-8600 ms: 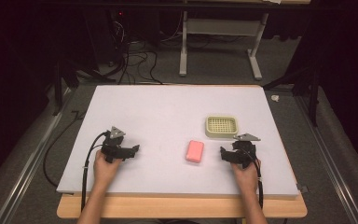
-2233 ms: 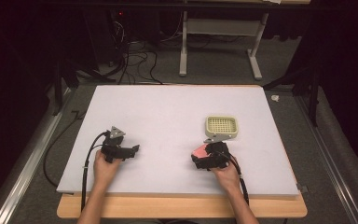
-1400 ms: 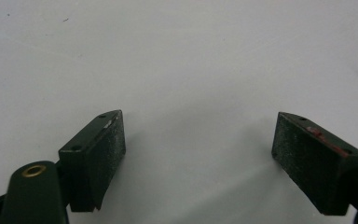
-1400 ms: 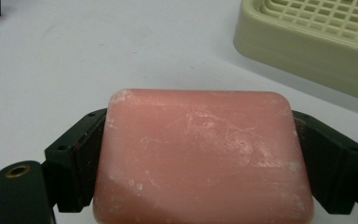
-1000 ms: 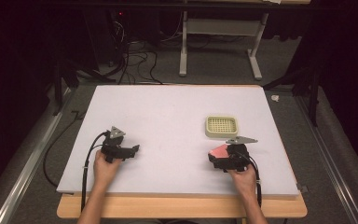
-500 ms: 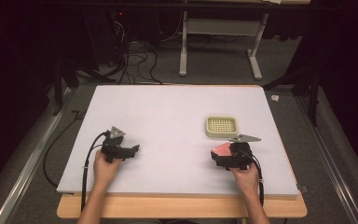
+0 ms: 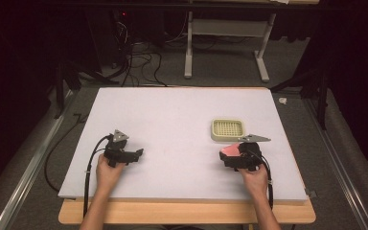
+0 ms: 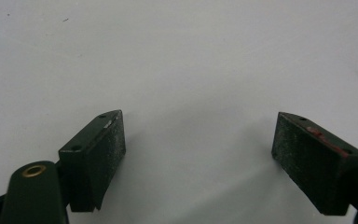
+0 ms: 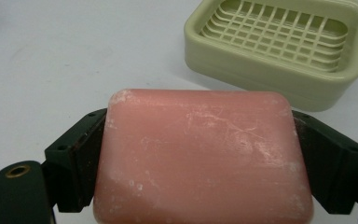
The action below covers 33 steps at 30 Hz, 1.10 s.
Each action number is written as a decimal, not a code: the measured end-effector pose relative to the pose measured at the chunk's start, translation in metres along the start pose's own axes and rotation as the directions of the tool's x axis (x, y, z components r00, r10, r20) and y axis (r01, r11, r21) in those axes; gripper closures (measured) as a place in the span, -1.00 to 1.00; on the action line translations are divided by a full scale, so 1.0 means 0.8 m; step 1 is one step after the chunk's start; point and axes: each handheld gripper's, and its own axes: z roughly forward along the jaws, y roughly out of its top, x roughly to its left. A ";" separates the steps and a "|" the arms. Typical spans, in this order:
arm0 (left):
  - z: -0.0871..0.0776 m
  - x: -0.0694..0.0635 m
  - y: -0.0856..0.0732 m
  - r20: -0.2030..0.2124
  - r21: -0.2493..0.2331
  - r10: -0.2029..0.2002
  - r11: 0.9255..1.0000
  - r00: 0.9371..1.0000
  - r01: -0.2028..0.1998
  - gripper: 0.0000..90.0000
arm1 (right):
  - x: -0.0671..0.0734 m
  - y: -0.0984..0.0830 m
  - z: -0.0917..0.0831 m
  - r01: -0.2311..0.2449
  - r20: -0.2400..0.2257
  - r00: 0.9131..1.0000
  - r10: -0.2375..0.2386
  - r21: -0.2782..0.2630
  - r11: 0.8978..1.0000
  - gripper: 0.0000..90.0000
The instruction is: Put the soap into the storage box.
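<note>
A pink bar of soap [image 9: 200, 154] sits clamped between the two black jaws of my right gripper [image 7: 232, 155], held just above the white table. Right beyond it stands a pale green soap dish [image 9: 279, 46] with a grid insert, empty; in the high view the soap dish [image 7: 227, 129] lies just past the soap [image 7: 230, 150]. My left gripper [image 7: 136, 154] rests at the front left of the table, far from both. Its jaws stand wide apart over bare table, with nothing between its fingertips [image 8: 98, 149].
The white table top [image 7: 172, 120] stretches between the two grippers and back to the far edge. A cable [image 7: 90, 167] trails from the left gripper over the front edge. Beyond the table are a metal stand [image 7: 225, 43] and floor cables.
The right gripper reached left to the soap, shut on it, then carried it right and slightly forward to just in front of the soap dish. The left gripper has stayed put.
</note>
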 end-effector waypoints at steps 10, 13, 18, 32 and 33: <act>0.000 0.000 0.000 0.000 0.000 0.000 1.000 1.000 0.000 -0.60 | -0.006 0.016 0.000 0.002 0.032 0.999 -0.003 0.003 1.000 -0.70; 0.000 0.000 0.000 0.000 0.000 0.000 1.000 1.000 0.000 -0.60 | -0.008 0.023 0.000 -0.002 0.042 0.999 0.001 0.006 1.000 -0.70; 0.000 0.000 0.000 0.000 0.000 0.000 1.000 1.000 0.000 -0.60 | -0.014 0.031 0.003 -0.016 0.054 0.998 0.015 0.012 1.000 -0.70; 0.000 0.000 0.000 0.001 -0.001 -0.002 1.000 1.000 0.002 -0.60 | -0.022 0.058 0.010 -0.034 0.074 0.997 0.032 0.033 0.999 -0.70; 0.000 0.000 0.000 0.001 -0.001 -0.001 1.000 1.000 0.001 -0.60 | -0.023 0.061 0.011 -0.041 0.077 0.996 0.039 0.034 0.999 -0.70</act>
